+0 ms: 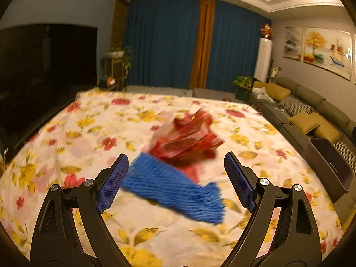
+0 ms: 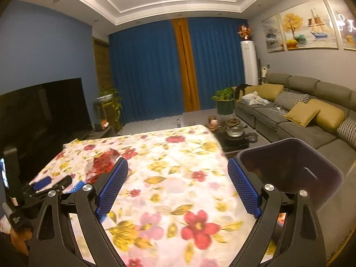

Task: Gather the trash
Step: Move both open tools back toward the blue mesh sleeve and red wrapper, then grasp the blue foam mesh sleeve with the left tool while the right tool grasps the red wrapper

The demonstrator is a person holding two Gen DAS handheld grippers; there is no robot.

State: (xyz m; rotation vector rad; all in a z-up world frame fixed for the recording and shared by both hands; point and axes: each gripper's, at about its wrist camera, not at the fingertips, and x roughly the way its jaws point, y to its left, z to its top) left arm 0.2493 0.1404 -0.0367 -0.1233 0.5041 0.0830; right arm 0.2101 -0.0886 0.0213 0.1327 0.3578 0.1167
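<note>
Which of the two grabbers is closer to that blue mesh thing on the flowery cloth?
Left. The left gripper is open right over the blue mesh piece, which lies between its fingers. The right gripper is open farther right, by the bin.

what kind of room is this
Most likely a home living room: a long sectional sofa with cushions runs along the right wall, a large dark TV faces it, and framed paintings hang above the sofa. The work surface is a table under a floral cloth.
</note>
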